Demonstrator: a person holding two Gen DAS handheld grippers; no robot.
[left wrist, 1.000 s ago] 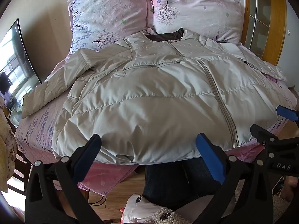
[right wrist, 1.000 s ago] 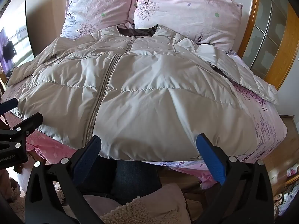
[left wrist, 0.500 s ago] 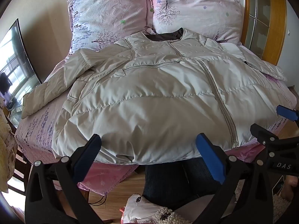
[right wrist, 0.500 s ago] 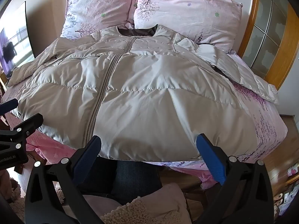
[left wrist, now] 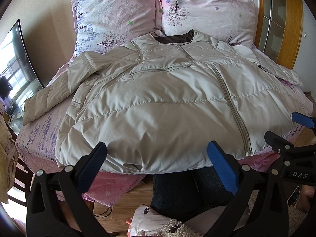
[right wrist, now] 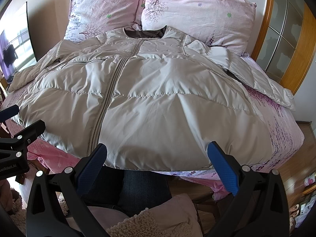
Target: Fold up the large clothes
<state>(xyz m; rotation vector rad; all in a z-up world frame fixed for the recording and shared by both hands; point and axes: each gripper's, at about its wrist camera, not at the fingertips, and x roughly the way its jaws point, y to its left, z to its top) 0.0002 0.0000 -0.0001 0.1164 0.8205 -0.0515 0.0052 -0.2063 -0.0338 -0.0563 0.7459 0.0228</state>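
A large pale grey puffer jacket lies front up and zipped on the bed, collar toward the pillows, both sleeves spread out; it also shows in the right wrist view. My left gripper is open and empty, hovering just before the jacket's hem on the left half. My right gripper is open and empty, just before the hem on the right half. The right gripper also shows at the right edge of the left wrist view.
The bed has a pink floral sheet and two pink pillows against a wooden headboard. A TV screen stands at left. My legs and wooden floor lie below the bed's near edge.
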